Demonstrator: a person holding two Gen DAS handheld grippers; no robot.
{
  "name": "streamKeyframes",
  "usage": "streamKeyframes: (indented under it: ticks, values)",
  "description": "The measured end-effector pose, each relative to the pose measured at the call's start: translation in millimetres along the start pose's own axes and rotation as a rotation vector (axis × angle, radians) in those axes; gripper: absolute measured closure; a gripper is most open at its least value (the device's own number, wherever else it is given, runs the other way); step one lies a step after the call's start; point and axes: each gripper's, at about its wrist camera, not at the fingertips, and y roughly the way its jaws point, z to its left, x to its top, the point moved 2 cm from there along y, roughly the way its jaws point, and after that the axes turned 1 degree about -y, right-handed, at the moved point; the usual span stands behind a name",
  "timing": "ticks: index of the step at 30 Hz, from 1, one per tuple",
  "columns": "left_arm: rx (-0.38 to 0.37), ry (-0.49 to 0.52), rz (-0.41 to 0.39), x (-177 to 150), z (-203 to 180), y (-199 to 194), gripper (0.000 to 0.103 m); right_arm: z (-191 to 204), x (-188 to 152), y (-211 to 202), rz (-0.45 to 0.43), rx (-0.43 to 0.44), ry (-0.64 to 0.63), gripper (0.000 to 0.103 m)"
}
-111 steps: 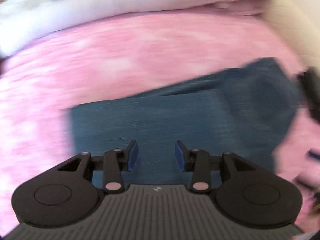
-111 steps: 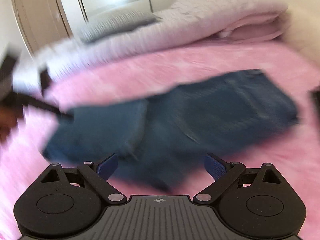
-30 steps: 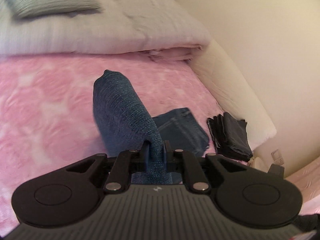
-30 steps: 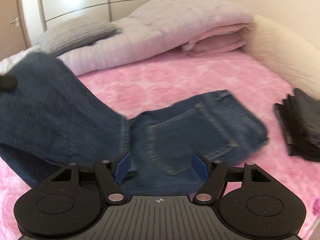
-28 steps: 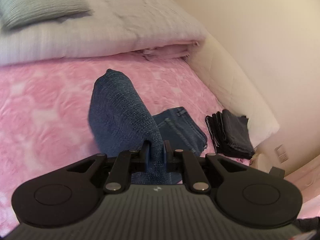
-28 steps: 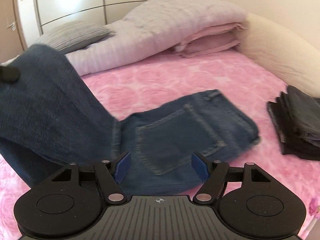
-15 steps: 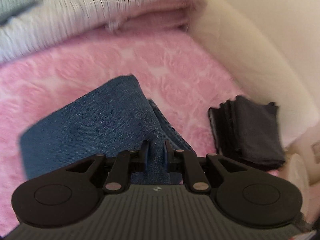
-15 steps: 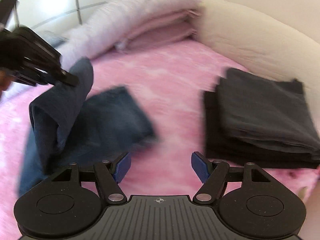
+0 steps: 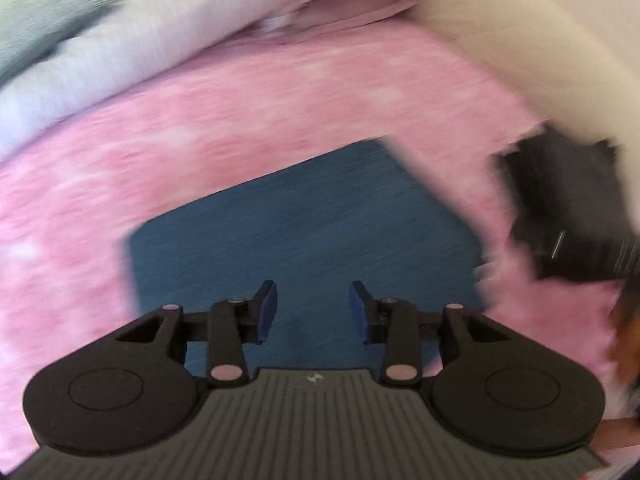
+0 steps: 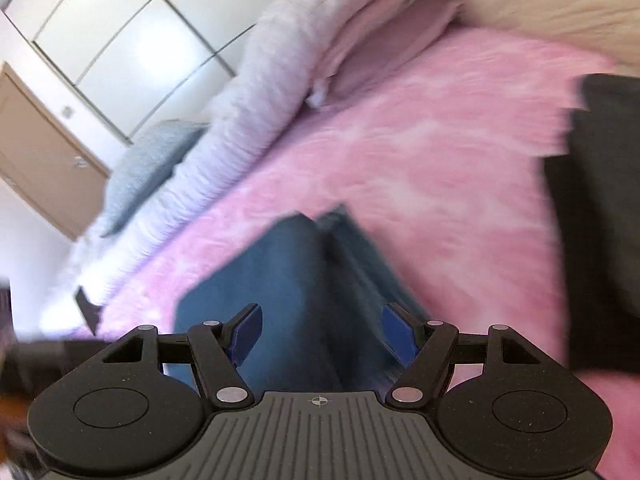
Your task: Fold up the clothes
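Half a second ago the left gripper (image 9: 312, 306) was pinching a raised fold of the jeans (image 9: 304, 232); now its blue-padded fingers (image 9: 266, 312) are standing spread apart with nothing between them, and the denim is lying flat on the pink bedspread (image 9: 200, 128) as a compact folded block just ahead of the tips. Both views are smearing with motion blur, so fine detail of the fabric is hard to read.

From the right wrist view, the right gripper (image 10: 322, 334) is hovering close over the near end of the jeans, its fingers (image 10: 244, 334) also spread wide and gripping nothing; whether the pads are touching the cloth cannot be told. Stacked edges of the folded denim are showing as layered ridges running away from the camera.

Off to the right of the jeans, apart from them with pink bedspread between, a pile of dark folded clothes (image 10: 600, 216) is sitting near the cream bolster (image 9: 520, 32) along the bed's far edge. At the head of the bed a pale folded duvet (image 10: 280, 60) is lying beside a grey pillow (image 10: 148, 160), with white wardrobe doors (image 10: 120, 32) behind.
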Motion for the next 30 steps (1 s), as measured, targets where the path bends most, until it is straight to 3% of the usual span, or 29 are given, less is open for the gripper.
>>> streamKeyframes:
  ticks: [3,7,9,12,16,19,23,30]
  values:
    - [0.073,-0.001,0.034,-17.6,31.9,5.8,0.069,2.2,18.3,44.3,0.052,0.070,-0.002,0.033]
    - [0.036,0.090,0.083,-45.0,37.1,21.9,0.069,-9.6,30.0,92.2,0.165,0.127,0.058,0.034]
    - [0.033,0.146,0.082,-57.1,32.4,28.1,0.069,-11.4,36.7,103.4,0.208,0.140,0.068,0.071]
    - [0.020,0.145,0.055,-58.5,29.9,25.5,0.071,-13.4,47.2,119.5,0.270,0.160,0.081,0.091]
    - [-0.004,0.130,-0.015,-42.3,24.3,22.4,0.071,10.8,88.2,105.2,0.193,0.214,-0.029,0.092]
    - [-0.002,0.136,0.002,-36.9,21.2,39.1,0.071,-2.0,93.6,122.3,0.217,0.151,-0.046,0.092]
    - [0.002,0.137,0.003,-31.3,26.2,44.6,0.071,-21.4,77.7,130.9,0.240,0.102,-0.037,0.092]
    - [0.026,0.084,-0.019,-13.2,59.6,37.8,0.071,-27.7,73.7,111.9,0.202,0.125,0.043,0.085]
